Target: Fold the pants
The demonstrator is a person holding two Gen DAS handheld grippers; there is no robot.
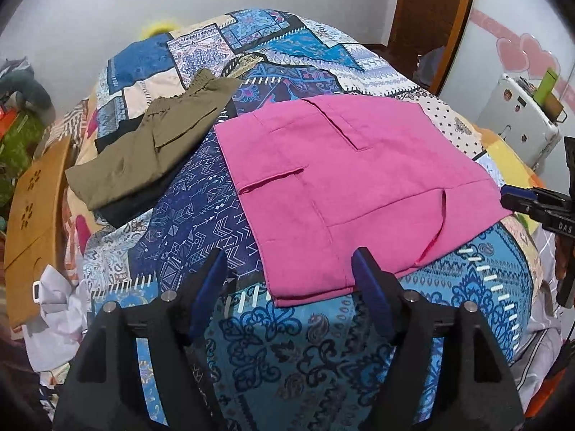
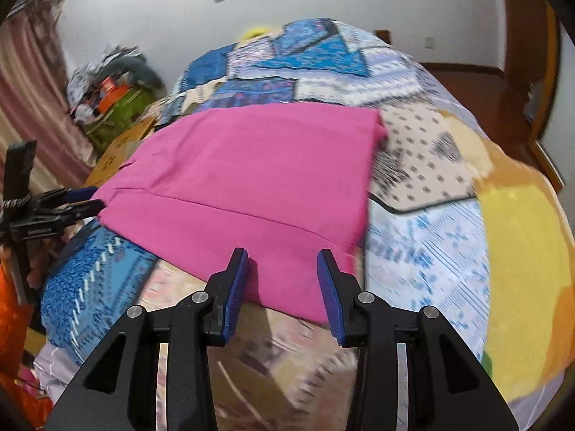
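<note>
Pink pants [image 1: 345, 186] lie folded into a flat rectangle on the patchwork bedspread [image 1: 287, 341]. My left gripper [image 1: 289, 262] is open, its blue pads wide apart over the near left corner of the pink cloth, not pressing it. In the right wrist view the pink pants [image 2: 251, 179] fill the middle. My right gripper [image 2: 282, 255] is open, with the near edge of the cloth lying between and under its fingers, the pads clear of it. Each gripper shows in the other's view: the right gripper [image 1: 506, 197] at the cloth's right corner, the left gripper [image 2: 94, 197] at its left corner.
Olive pants [image 1: 143, 154] lie folded on a dark garment to the left of the pink ones. A cardboard box [image 1: 32, 215] and a white bag [image 1: 54, 323] stand beside the bed on the left. A small white fridge [image 1: 521, 118] and a wooden door [image 1: 424, 18] are on the right.
</note>
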